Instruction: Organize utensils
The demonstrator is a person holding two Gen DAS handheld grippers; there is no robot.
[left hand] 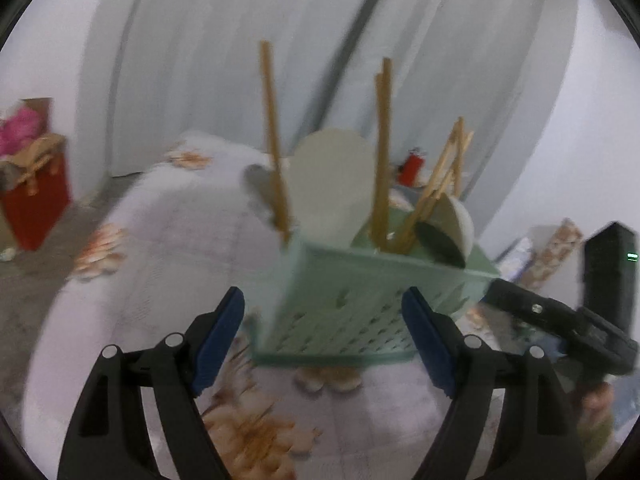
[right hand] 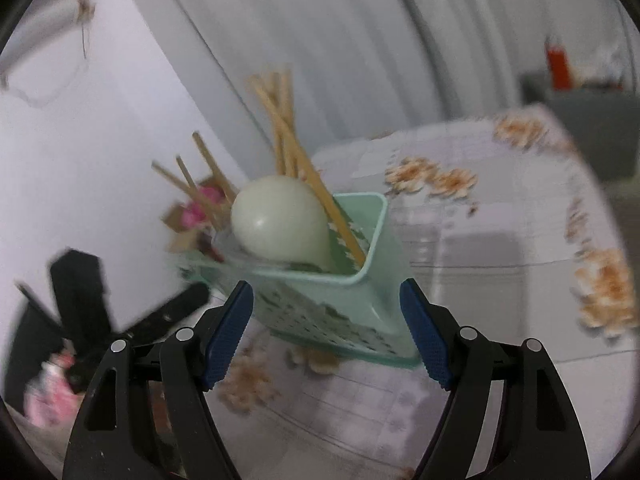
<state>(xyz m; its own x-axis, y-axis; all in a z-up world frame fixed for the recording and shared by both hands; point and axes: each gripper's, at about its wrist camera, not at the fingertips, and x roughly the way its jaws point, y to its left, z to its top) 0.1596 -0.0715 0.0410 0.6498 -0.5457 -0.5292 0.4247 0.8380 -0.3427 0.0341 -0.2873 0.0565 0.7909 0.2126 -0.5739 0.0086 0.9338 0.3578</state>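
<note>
On flowered cloth [right hand: 500, 248], mint holder [left hand: 360, 304] of chopsticks [left hand: 382, 152], both grippers' jaws spread, clear of its walls.

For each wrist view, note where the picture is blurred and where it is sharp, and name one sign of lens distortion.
Left wrist view: green basket and chopsticks smeared, jaws crisp, curtain folds bowed. Right wrist view: table edge streaked, pale spoon soft, jaws sharp, black corners ring the circular image.

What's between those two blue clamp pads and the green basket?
Nothing. In the left wrist view the open left gripper frames the basket with only flowered tablecloth below; its pads don't touch it.
</note>
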